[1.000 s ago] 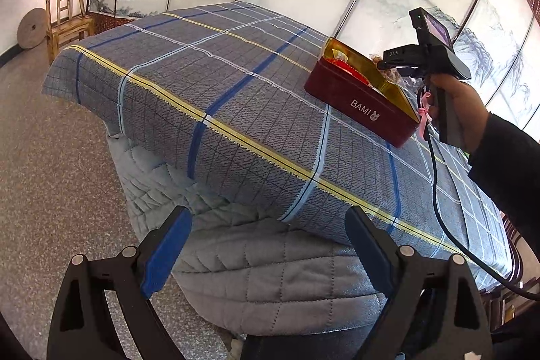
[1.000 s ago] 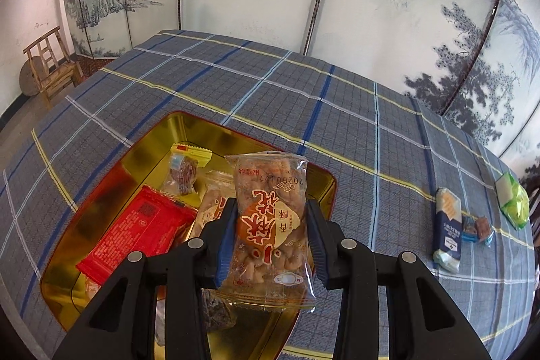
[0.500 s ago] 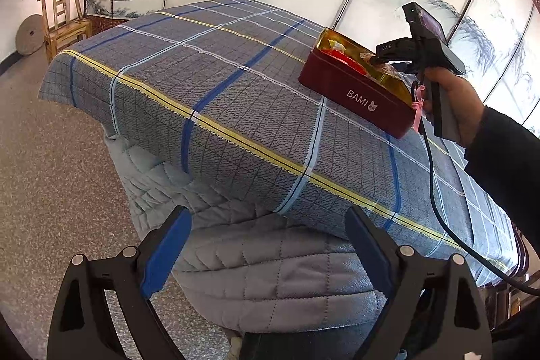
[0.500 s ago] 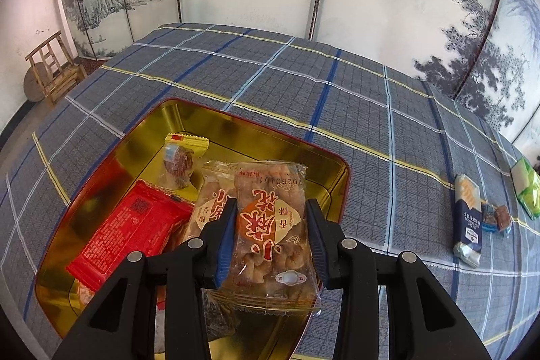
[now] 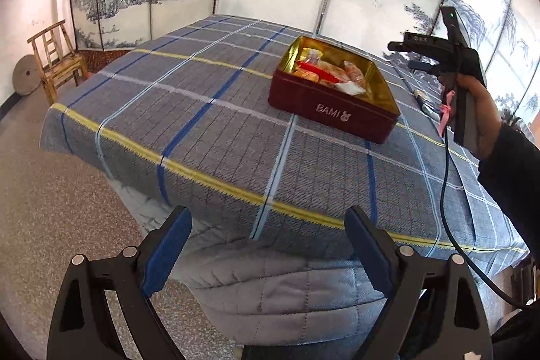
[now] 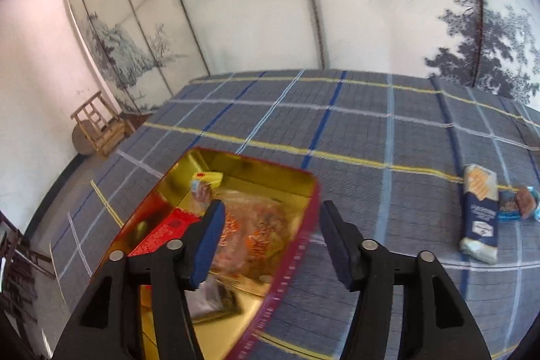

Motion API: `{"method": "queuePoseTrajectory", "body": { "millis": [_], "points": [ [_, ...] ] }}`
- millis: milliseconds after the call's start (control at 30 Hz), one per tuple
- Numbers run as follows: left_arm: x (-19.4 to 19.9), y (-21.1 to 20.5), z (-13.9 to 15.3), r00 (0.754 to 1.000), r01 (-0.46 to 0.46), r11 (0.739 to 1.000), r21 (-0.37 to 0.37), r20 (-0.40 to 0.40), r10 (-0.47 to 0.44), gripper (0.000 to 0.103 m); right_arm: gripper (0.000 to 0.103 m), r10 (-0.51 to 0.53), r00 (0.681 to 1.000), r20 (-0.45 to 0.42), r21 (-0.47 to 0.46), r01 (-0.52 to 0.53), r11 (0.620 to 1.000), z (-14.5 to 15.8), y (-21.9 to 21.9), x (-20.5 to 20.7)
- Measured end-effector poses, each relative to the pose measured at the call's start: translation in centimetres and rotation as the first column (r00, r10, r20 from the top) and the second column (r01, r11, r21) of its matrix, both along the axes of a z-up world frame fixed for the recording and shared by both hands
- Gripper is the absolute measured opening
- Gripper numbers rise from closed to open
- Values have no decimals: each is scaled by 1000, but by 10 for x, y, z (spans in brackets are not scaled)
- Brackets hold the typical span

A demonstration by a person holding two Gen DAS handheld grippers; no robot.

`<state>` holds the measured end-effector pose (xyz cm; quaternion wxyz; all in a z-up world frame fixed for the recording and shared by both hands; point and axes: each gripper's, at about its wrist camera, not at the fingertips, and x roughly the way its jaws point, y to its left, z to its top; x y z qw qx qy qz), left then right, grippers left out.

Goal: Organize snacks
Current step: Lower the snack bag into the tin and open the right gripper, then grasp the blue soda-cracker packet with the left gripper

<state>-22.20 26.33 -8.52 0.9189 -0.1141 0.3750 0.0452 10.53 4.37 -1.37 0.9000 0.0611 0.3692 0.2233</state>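
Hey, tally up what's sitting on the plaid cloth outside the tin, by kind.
Long dark-blue packet: 1
Small blue-wrapped sweets beside it: 2, as far as I can tell
Total: 3
A further item may lie past the frame's right edge.

Open plaid cloth (image 5: 189, 123) fills the left and centre of the left wrist frame, free for passage; the red tin (image 5: 332, 110) at right of centre and the hand (image 5: 479, 120) at the right edge block that side.
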Motion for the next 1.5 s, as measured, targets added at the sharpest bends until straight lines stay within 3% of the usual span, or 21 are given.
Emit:
{"method": "queuePoseTrajectory", "body": {
  "millis": [67,167,300,433,467,500,567,667,767,800,967,1033,1133,1267,1367,1500],
  "points": [
    [13,-16,11,998,52,998,20,29,-52,89,79,-79,996,36,10,78,997,7,-55,-4],
    [39,-46,28,986,149,988,42,63,-152,89,80,-251,968,20,-47,251,967,-17,-147,-2],
    [86,-93,51,953,284,958,46,94,-287,90,80,-476,877,-69,-53,473,880,-59,-280,-7],
    [146,-152,63,919,375,922,100,93,-383,90,80,-609,780,-144,23,618,786,-86,-386,-30],
    [162,-167,63,911,394,913,108,88,-403,90,81,-618,766,-175,72,636,768,-89,-406,-35],
    [179,-182,62,903,414,904,109,76,-423,90,84,-610,773,-173,145,633,761,-88,-421,-42],
    [215,-214,57,889,450,887,104,39,-456,90,87,-628,761,-164,156,648,745,-87,-436,-50],
    [267,-263,42,859,508,850,136,-2,-513,90,88,-591,784,-189,253,620,743,-92,-445,-54],
    [317,-300,18,846,533,836,128,-64,-529,90,89,-592,783,-191,285,621,730,-93,-447,-56],
    [331,-308,8,842,539,834,113,-87,-532,88,89,-593,784,-187,289,620,729,-93,-447,-57],
    [384,-330,-24,870,486,868,98,-145,-471,85,90,-611,772,-175,295,633,716,-93,-449,-59],
    [397,-333,-31,868,487,869,88,-158,-471,85,90,-608,774,-178,299,631,716,-93,-449,-60],
    [406,-341,-35,873,482,865,138,-160,-461,80,91,-600,780,-179,301,624,721,-93,-449,-59],
    [411,-347,-29,866,496,856,145,-159,-474,46,92,-601,781,-172,293,623,725,-92,-447,-60],
    [413,-349,-28,861,502,851,153,-179,-476,46,92,-603,779,-171,289,625,725,-92,-446,-60],
    [407,-350,-19,877,478,851,218,-169,-450,45,92,-604,778,-173,286,627,725,-93,-445,-58]
  ]
}}
